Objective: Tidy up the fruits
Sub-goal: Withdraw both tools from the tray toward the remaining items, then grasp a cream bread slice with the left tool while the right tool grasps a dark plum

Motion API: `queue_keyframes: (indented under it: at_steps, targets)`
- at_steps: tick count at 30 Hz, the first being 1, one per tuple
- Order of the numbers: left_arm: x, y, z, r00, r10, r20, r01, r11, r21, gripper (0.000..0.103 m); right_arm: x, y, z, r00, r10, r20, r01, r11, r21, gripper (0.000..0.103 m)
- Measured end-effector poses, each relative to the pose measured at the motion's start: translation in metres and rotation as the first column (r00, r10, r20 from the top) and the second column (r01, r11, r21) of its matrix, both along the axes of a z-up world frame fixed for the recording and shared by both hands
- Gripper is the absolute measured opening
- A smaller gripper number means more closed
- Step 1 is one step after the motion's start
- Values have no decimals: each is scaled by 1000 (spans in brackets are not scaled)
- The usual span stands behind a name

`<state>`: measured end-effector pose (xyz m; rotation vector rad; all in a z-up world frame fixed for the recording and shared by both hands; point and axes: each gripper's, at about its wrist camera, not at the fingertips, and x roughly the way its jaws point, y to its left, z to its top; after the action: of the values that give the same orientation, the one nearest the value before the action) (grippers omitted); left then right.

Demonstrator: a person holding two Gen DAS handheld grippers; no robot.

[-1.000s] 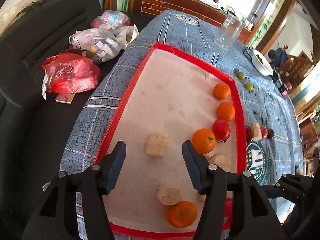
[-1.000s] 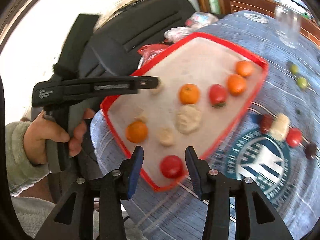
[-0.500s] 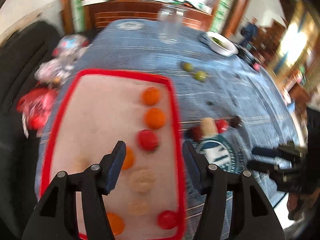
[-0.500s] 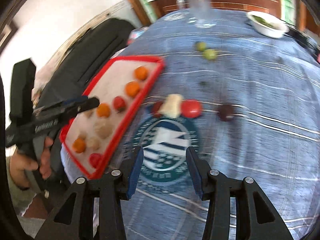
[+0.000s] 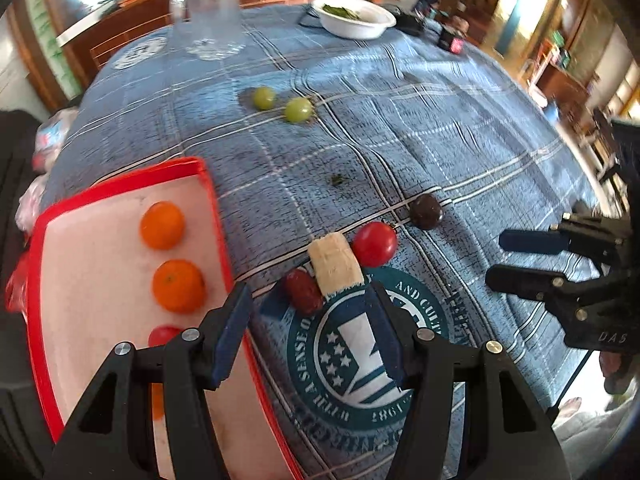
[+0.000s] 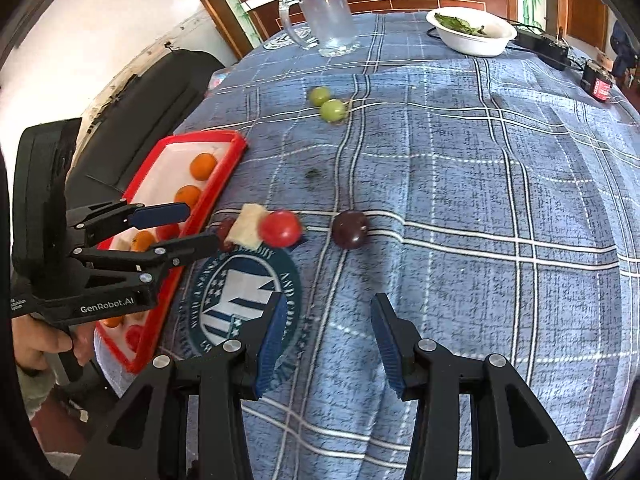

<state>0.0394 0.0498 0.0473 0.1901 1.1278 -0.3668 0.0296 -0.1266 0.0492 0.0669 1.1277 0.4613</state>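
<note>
Loose fruit on blue plaid tablecloth (image 6: pixel 460 208), red-rimmed tray (image 5: pixel 120 186) at its 9 o'clock edge.

Left gripper (image 5: pixel 310 332): jaws spread, nothing between them, hovering over a row of four pieces: dark red fruit (image 5: pixel 303 291), pale banana chunk (image 5: pixel 334 262), red tomato (image 5: pixel 375 243), dark plum (image 5: pixel 426 211). Row runs toward 2 o'clock; first three touch, plum just apart. Right gripper (image 6: pixel 326 340): jaws spread, empty, plum at its 12 o'clock. Two green grapes (image 6: pixel 327 104) farther out, side by side. Tray holds two oranges (image 5: pixel 170 256) and a red fruit.
</note>
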Motion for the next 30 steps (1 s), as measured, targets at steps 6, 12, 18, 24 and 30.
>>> queue_keyframes:
  at_steps: [6, 12, 18, 24, 30]
  targets:
    - [15, -12, -10, 998, -48, -27, 49, 999, 15, 57, 13, 4, -7, 1000, -18, -10, 18, 999, -30, 44]
    - [24, -18, -21, 995, -82, -59, 84, 996, 19, 57, 31, 16, -17, 1000, -8, -26, 6, 998, -67, 43]
    - [27, -21, -27, 991, -112, -78, 114, 993, 17, 57, 46, 24, -25, 999, -5, -34, 2, 994, -106, 39]
    - [27, -27, -32, 988, -131, -85, 133, 991, 20, 55, 56, 31, -31, 999, -1, -37, -4, 992, -129, 37]
    - [30, -36, -31, 987, -145, -73, 146, 989, 0, 38, 63, 29, -33, 999, -9, -34, 5, 994, -108, 28]
